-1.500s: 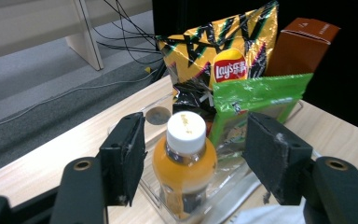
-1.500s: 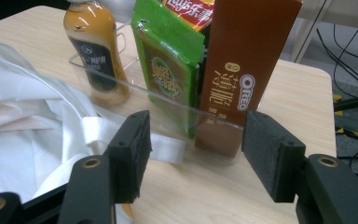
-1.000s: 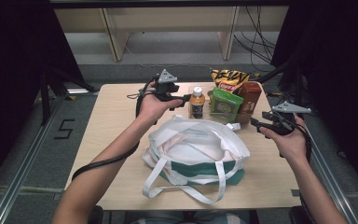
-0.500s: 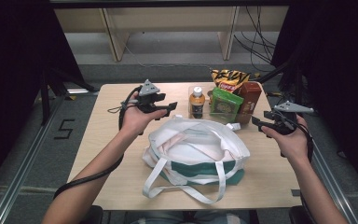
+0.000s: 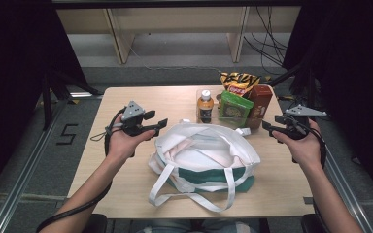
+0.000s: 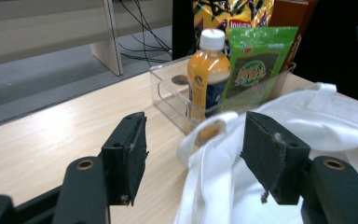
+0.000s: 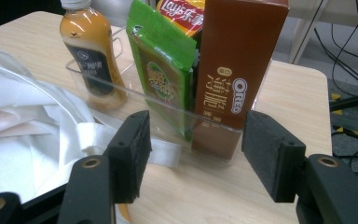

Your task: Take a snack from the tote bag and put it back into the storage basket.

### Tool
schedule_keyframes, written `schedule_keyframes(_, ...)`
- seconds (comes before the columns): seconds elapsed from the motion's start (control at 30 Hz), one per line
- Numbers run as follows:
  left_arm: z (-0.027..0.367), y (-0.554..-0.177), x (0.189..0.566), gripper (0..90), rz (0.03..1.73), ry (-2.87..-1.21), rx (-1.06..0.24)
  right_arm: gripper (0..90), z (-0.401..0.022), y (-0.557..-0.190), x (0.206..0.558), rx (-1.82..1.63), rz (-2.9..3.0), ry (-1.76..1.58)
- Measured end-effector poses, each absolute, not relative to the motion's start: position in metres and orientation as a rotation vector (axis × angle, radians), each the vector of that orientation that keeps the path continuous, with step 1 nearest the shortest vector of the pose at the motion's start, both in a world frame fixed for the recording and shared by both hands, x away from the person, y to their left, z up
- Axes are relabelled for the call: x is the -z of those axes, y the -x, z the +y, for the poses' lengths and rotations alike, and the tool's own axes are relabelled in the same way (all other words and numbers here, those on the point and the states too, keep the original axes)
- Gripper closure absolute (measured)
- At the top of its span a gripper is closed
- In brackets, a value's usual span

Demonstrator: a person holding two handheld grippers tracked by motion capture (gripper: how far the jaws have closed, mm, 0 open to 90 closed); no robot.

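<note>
The bag (image 5: pixel 204 155) in the middle is soft and floppy, so pinch its rim with your spread left gripper (image 5: pixel 156 127) and right gripper (image 5: pixel 268 129).

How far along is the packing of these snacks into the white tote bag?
Nothing looks packed yet: the drink bottle, green snack packet, chip bag and brown cookie box all stand in the clear bin. In hand: the left gripper hovers open at the tote bag edge; the right gripper waits open beside the box. Left: opening the bag and moving every item in.
</note>
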State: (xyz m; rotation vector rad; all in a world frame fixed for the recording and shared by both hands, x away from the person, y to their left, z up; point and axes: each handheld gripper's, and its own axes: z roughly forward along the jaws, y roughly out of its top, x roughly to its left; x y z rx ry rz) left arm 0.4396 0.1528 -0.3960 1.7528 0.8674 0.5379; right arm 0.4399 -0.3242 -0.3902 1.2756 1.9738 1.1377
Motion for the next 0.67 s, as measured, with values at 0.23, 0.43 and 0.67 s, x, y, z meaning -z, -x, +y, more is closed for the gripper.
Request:
schedule_keyframes(0.23,0.16,-0.415,0.42,40.6,0.872,-1.66,-0.552,42.8,-0.321,-0.439,0.392,-1.141,1.97,-1.307)
schedule_keyframes(0.43,0.159,-0.406,0.432,40.7,0.877,-1.627,-0.563,42.7,-0.318,-0.44,0.394,-1.145,1.979,-1.294)
schedule_keyframes(0.67,0.162,-0.402,0.435,41.6,0.872,-1.623,-0.606,42.7,-0.322,-0.44,0.395,-1.128,1.994,-1.3)
